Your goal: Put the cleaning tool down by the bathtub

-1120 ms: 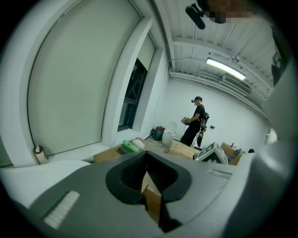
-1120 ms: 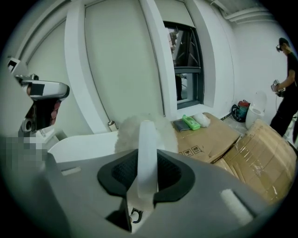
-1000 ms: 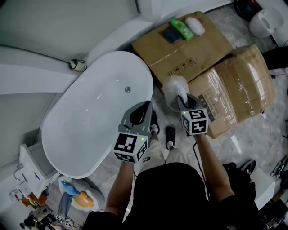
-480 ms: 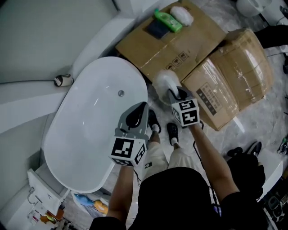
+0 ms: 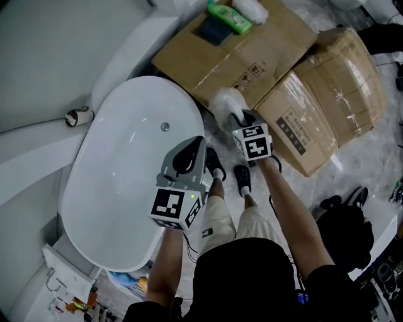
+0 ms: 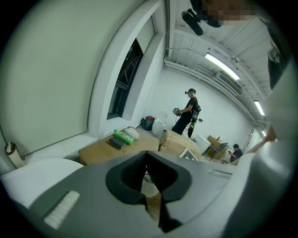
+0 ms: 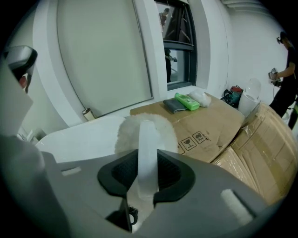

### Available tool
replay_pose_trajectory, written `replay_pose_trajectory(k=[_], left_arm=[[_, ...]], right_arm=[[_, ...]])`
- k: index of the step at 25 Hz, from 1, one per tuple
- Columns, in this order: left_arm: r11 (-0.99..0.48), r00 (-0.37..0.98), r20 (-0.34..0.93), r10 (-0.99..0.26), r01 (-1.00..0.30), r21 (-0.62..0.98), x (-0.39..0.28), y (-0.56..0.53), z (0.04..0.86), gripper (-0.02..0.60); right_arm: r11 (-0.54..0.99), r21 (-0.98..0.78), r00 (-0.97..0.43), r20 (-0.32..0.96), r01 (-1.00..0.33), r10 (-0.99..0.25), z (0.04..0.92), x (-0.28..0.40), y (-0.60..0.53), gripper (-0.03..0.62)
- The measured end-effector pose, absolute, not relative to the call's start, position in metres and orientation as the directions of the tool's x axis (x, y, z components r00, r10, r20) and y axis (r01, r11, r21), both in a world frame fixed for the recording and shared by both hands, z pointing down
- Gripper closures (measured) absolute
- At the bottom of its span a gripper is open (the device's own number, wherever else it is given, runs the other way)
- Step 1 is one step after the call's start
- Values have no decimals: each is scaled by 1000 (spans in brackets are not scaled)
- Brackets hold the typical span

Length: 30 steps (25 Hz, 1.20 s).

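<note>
The cleaning tool is a brush with a fluffy white head point(image 5: 224, 104) point(image 7: 144, 126) and a pale flat handle point(image 7: 145, 160). My right gripper point(image 5: 239, 122) point(image 7: 145, 168) is shut on that handle. It holds the brush in the air over the floor gap between the white oval bathtub point(image 5: 119, 188) point(image 7: 79, 137) and the cardboard boxes. My left gripper point(image 5: 192, 146) point(image 6: 147, 168) hangs over the tub's right rim. Its jaws are together with nothing in them. The tub's rim point(image 6: 28, 169) shows low at the left of the left gripper view.
Two cardboard boxes point(image 5: 252, 53) point(image 5: 327, 94) lie right of the tub. A green bottle point(image 5: 229, 17), a dark sponge point(image 5: 214, 30) and a white cloth point(image 5: 255, 7) rest on the far box. My shoes point(image 5: 242, 179) stand on the marble floor. A person point(image 6: 188, 114) stands far off.
The head view has swung, so tub and boxes sit further left. The right gripper and brush rose slightly toward the boxes, still gripped. The left gripper stays over the tub rim.
</note>
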<state>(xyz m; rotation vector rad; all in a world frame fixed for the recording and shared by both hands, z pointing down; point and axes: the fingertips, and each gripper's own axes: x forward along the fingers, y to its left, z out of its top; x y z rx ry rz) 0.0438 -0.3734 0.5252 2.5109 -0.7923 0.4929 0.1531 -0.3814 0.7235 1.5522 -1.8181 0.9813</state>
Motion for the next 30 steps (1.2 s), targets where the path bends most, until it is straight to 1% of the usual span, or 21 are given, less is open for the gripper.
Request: replay_pose_trajectory(k=[8,15,24,30], left_arm=[[-730,766,489,-416,-603,323,40,-380,557,583],[-718,751,511,-418,-618,321,28,-391,577,583],[-708,733,531,-426,-635,309,13,-398,587,583],[-715,736,538,-411,-627,311,18,-400,596,583]], right_arm=[[15,-182,-160,814,-983,-558,762,160,-402,503],[17,-183,-163,825,-983,-542,789,154,-417,502],[-11,-159,-130,842,-987,-524,811,153,-424,502],[-31,-153,-115,847,-988,-519,816,157,-426,500]])
